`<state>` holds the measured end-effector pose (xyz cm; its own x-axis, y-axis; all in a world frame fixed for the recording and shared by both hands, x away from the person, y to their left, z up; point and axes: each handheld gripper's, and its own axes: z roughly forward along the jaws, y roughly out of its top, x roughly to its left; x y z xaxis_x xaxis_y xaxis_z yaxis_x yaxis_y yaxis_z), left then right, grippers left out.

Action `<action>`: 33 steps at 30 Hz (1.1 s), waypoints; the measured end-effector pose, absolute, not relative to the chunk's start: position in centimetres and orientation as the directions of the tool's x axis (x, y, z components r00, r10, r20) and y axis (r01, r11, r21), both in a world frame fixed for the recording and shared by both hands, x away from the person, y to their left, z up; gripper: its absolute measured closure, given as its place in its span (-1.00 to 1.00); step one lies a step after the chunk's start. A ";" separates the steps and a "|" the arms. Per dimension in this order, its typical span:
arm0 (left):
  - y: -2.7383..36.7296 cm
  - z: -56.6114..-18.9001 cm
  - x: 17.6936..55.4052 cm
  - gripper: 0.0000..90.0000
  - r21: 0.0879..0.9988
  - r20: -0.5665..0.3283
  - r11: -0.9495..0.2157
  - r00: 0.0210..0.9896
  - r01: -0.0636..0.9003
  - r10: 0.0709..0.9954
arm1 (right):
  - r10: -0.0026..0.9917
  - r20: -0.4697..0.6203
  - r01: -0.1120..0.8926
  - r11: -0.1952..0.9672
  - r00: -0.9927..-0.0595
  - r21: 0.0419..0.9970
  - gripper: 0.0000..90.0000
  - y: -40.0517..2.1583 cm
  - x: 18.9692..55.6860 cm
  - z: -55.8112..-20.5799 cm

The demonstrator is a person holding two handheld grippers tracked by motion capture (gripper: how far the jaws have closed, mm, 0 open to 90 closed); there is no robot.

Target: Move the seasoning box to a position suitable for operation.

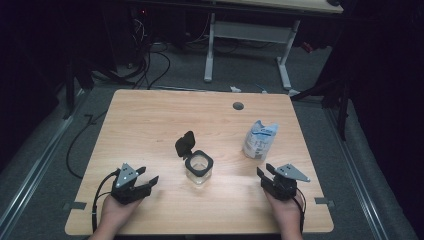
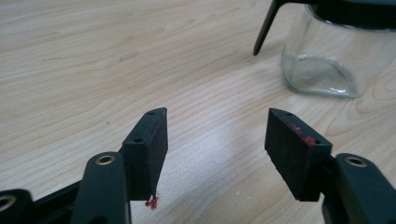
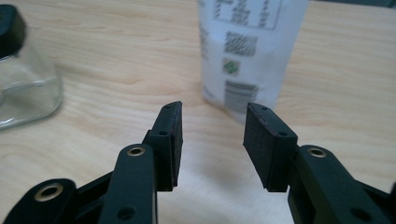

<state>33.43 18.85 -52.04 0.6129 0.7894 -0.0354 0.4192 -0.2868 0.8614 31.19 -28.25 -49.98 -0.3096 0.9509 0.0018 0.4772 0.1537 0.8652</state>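
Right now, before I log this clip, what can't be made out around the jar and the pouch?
- Glass jar: whether it holds anything; too small in the high view, cut off by the edge in both gripper views.
- White pouch: print blurred in the right gripper view, top cut off by the edge.
- Flip lid: its hinge is too dark in the high view.

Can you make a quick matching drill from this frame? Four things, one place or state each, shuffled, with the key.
Things:
1. glass jar
2. white pouch
3. left gripper
4. round hole

Places or states:
A. upright, right of the table's middle, just beyond the right gripper
B. at the table's far edge
C. mid-table, black hinged lid flipped open
D. near left of the table, jaws apart, nothing between them

Pairs: 1-C, 2-A, 3-D, 4-B
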 end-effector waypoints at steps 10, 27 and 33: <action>19.7 -52.2 33.1 -0.08 0.865 -0.066 -0.245 0.584 0.437 0.809 | 0.955 -0.005 0.468 0.150 -0.296 0.871 0.26 -30.0 34.9 -49.9; 19.8 -52.2 32.9 -0.08 0.871 -0.063 -0.245 0.590 0.426 0.805 | 0.940 -0.007 0.476 0.179 -0.341 0.861 0.42 -30.0 37.8 -48.7; 19.7 -52.2 32.9 -0.08 0.870 -0.063 -0.246 0.591 0.427 0.804 | 0.936 -0.027 0.476 0.203 -0.350 0.855 0.64 -30.0 37.6 -48.5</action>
<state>32.91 19.70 -52.24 0.5908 0.8044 -0.0626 0.4272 -0.2460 0.8700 37.62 -29.97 -48.54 -0.3499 0.9364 -0.0270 0.4765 0.2027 0.8555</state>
